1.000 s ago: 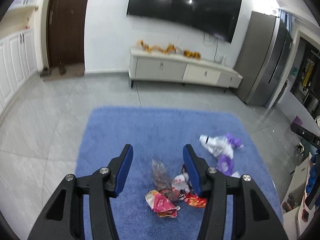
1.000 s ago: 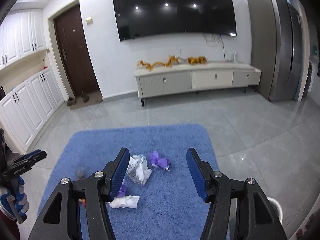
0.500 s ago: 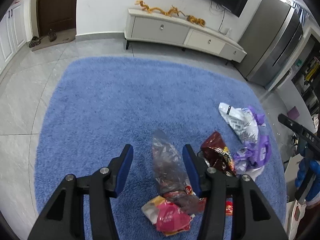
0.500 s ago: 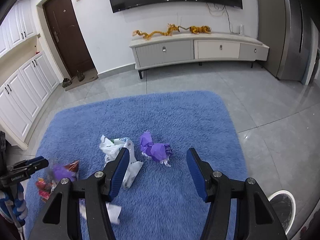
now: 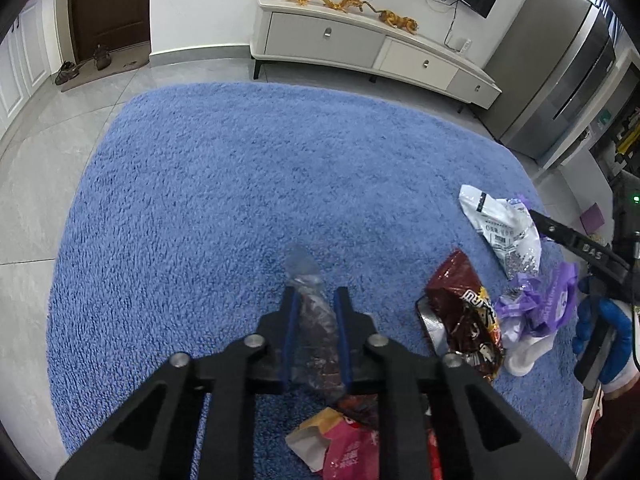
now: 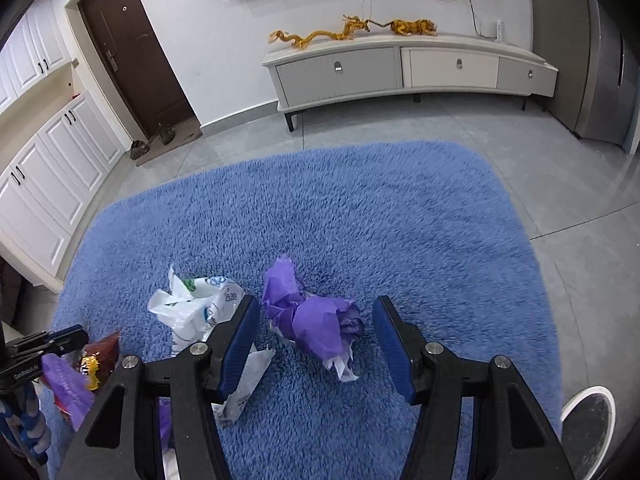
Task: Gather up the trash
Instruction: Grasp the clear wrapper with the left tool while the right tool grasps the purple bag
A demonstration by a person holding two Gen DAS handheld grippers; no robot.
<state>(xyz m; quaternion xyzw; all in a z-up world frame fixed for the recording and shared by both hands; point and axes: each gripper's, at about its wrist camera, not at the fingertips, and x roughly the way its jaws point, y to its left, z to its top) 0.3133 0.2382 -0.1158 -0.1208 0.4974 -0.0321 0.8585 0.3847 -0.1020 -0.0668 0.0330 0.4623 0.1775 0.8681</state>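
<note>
Since a moment ago the left claw point(image 5: 315, 322) has dropped and is closing onto the clear wrapper point(image 5: 310, 312) at lower centre, while the right claw point(image 6: 316, 344), still apart and narrowing, straddles the purple wad point(image 6: 310, 318): both pickups starting.

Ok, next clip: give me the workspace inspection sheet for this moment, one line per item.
Surface: blue shag rug on grey tiled floor.
Job's things: clear plastic wrapper; dark red snack bag; white printed bag; crumpled purple paper; pink packet, all lying on the rug.
Clutter: nothing seen beyond the trash.
Grippers: left tongs closing on the clear plastic wrapper, pads against it; right tongs closing, straddling the crumpled purple paper, pads not touching it.
Cables: wires hanging below the wall TV.
Surroundings: TV cabinet with golden dragon ornaments, brown door, white cupboards, round white bin rim off the rug.
</note>
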